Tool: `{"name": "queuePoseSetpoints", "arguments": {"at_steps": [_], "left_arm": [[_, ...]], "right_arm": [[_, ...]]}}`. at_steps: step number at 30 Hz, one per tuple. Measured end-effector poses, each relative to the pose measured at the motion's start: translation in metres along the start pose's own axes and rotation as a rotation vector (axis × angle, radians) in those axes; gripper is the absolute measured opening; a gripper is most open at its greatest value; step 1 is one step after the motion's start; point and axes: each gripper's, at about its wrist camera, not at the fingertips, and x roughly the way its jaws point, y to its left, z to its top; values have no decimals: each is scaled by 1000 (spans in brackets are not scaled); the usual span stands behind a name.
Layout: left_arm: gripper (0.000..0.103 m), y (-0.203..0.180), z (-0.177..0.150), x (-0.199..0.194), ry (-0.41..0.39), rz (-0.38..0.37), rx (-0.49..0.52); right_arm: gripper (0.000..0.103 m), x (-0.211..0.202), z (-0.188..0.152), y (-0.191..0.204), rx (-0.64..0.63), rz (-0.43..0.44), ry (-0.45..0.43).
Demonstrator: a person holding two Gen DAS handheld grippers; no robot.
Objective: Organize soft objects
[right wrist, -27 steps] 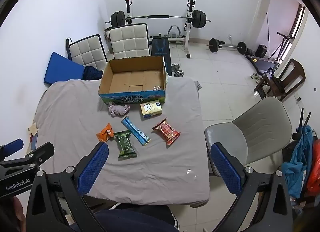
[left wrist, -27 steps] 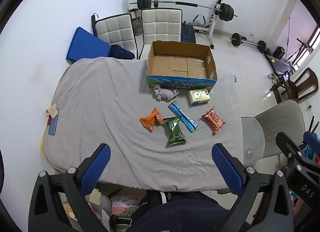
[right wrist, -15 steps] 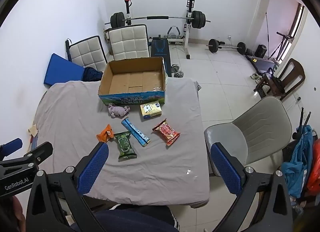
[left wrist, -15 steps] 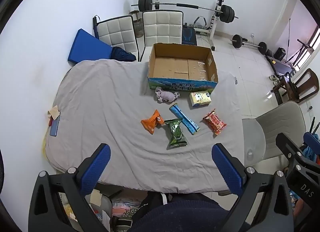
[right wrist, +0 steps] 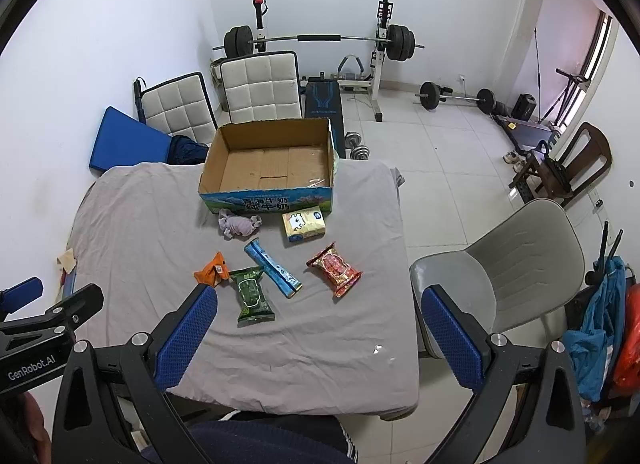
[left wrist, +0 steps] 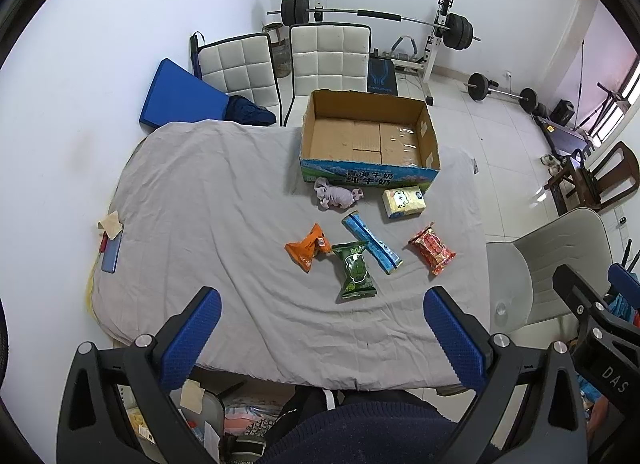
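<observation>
Both wrist views are showing the table contents sliding slightly lower in frame than 0.9 s ago, so both grippers are tilting or shifting a little; nothing on the table is changing place.

Left gripper (left wrist: 320, 328), blue-padded fingers spread wide apart, is hovering above the near edge of the grey-sheeted table (left wrist: 200, 203), holding nothing. Right gripper (right wrist: 316, 328) is doing likewise, fingers wide and clear of every item.

Open brown cardboard box with blue printed front (left wrist: 370, 139) is sitting at the far side of the table, nothing showing inside. Crumpled pale lilac cloth (left wrist: 338, 196) is lying just in front of the box, yellow-and-white tissue pack (left wrist: 403, 203) beside it to the right. Nearer the grippers: orange snack packet (left wrist: 307, 248), green snack packet (left wrist: 355, 271) touching the orange one's corner, long blue wrapper (left wrist: 371, 243) lying diagonally against the green packet, red snack packet (left wrist: 432, 248) apart to the right.

Two white quilted chairs (left wrist: 328, 59) are standing behind the table; grey plastic chair (right wrist: 516, 276) at the right side.
</observation>
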Motion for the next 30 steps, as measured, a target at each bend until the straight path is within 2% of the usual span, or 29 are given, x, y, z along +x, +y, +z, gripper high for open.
{"name": "queuePoseSetpoints", "arguments": {"at_steps": [30], "left_arm": [[103,1,6,-2,3,-5,-4]], "right_arm": [[103,-5,3,-1,9,-4,-14]]}}
